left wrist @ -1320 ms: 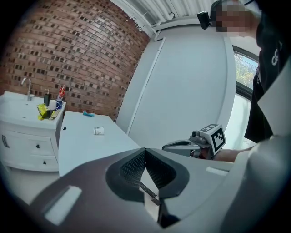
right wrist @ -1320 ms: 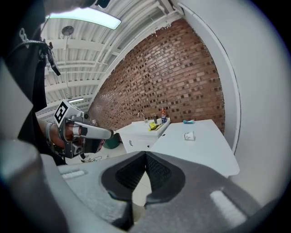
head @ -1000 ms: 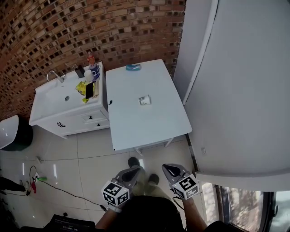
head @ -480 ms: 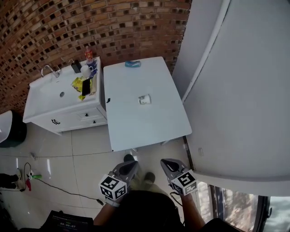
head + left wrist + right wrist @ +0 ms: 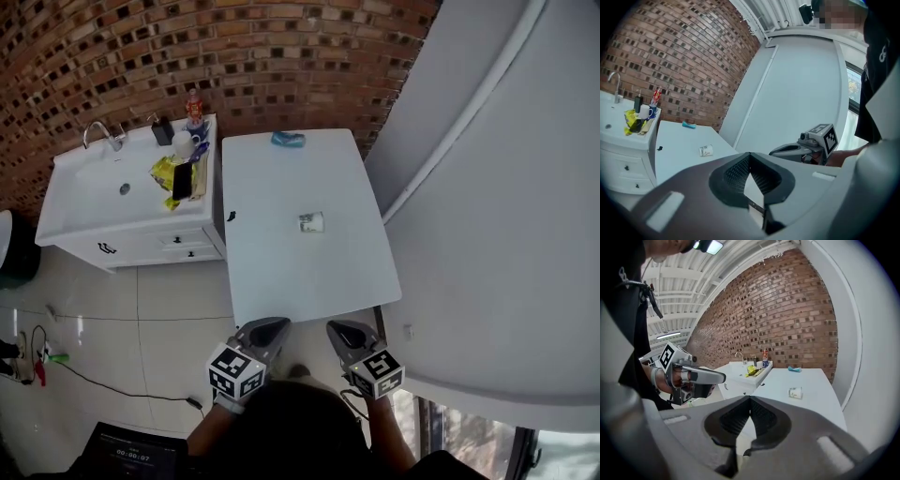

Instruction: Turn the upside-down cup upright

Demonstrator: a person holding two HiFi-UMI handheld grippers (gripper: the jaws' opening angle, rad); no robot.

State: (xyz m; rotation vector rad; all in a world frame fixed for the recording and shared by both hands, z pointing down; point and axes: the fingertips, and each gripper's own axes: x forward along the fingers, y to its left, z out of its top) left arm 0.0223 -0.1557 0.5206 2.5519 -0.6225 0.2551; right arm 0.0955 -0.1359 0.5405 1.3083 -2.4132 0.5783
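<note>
Since the cup [image 5: 312,222] sits near the middle of the white table [image 5: 281,272], well apart from both grippers, the step now looks like getting close to it. The left gripper [image 5: 277,324] and the right gripper [image 5: 337,327] hang side by side, just beside the table's near edge. Both have their jaws pressed together with nothing in them. To do this well, I think one gripper should open its jaws wide before it gets to the cup. It should come in from the side and pinch softly so the cup does not squash. Then it can lift the cup, flip it and set it on its bottom. The cup is too small here to tell if it stands on its rim or lies on its side. A blue thing [image 5: 288,140] at the table's far end is too small to name, and the person's dark top covers part of the arms in the head view
</note>
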